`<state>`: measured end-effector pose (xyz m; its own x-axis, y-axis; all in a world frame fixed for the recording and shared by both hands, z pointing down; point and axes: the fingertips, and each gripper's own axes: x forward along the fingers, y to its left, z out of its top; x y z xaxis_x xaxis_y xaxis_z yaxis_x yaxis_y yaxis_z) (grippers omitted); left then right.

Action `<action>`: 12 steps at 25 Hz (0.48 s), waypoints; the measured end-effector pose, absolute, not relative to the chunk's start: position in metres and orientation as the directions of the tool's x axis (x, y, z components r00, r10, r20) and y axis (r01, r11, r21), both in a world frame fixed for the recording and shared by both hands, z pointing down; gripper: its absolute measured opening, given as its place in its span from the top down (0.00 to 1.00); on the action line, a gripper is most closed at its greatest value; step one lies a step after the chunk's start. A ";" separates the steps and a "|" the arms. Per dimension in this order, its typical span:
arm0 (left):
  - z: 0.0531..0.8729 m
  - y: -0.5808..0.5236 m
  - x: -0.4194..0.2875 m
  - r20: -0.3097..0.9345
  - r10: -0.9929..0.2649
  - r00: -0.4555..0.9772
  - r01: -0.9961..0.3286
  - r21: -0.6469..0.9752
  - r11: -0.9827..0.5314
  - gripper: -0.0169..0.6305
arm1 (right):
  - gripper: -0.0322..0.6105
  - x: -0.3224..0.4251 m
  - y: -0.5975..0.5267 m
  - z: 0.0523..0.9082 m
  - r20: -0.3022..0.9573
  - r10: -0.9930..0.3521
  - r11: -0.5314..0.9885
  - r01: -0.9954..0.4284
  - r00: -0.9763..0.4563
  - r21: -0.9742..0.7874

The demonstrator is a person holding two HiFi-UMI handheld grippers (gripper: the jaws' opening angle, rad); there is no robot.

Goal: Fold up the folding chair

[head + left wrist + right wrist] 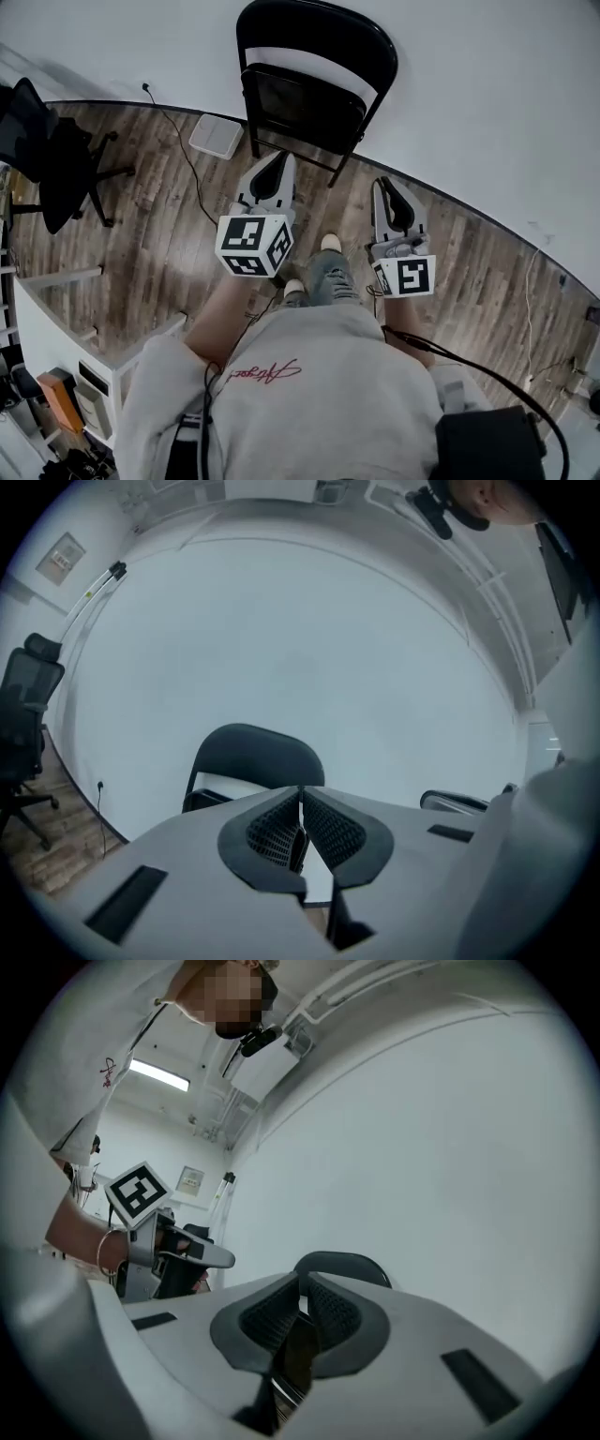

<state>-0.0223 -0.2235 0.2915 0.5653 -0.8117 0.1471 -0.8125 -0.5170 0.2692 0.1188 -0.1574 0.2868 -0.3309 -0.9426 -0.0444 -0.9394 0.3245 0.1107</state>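
Note:
The black folding chair (314, 80) stands against the white wall, its seat panel tipped up close under the curved backrest. Both grippers are held up in the air short of it, apart from it. My left gripper (279, 159) points at the chair's lower frame with its jaws shut and nothing between them. My right gripper (386, 186) hovers to the right, also shut and empty. In the left gripper view the chair (258, 759) rises behind the closed fingertips of the left gripper (300, 803). In the right gripper view only the backrest (342, 1265) shows over the right gripper (302, 1293).
A black office chair (56, 159) stands at the left. A flat white box (217, 136) with a cable lies on the wooden floor beside the folding chair. White shelving (56, 319) fills the lower left. The person's feet (328, 246) are below the grippers.

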 end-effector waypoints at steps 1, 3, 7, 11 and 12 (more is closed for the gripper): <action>0.285 -0.211 -0.024 0.127 -0.812 0.570 -0.809 0.259 -0.528 0.93 | 0.89 0.112 -0.147 0.281 -0.055 -0.941 0.327 -0.940 -0.334 0.101; 0.277 -0.188 -0.025 0.099 -0.808 0.581 -0.798 0.264 -0.542 0.95 | 0.89 0.102 -0.129 0.271 -0.061 -0.939 0.333 -0.939 -0.339 0.089; 0.269 -0.141 -0.016 0.048 -0.777 0.628 -0.751 0.300 -0.589 0.95 | 0.89 0.089 -0.094 0.248 -0.072 -0.923 0.371 -0.924 -0.378 0.094; 0.256 -0.106 -0.002 -0.015 -0.787 0.617 -0.755 0.272 -0.597 0.95 | 0.89 0.089 -0.068 0.222 -0.105 -0.904 0.407 -0.909 -0.415 0.089; 0.251 -0.098 0.003 -0.038 -0.790 0.611 -0.756 0.265 -0.598 0.95 | 0.89 0.091 -0.061 0.218 -0.107 -0.900 0.413 -0.906 -0.422 0.095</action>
<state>0.0030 -0.0981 0.2508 0.6114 -0.7904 -0.0380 -0.7564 -0.5978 0.2653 0.0911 -0.0613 0.2179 -0.4216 -0.9005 -0.1067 -0.9058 0.4129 0.0952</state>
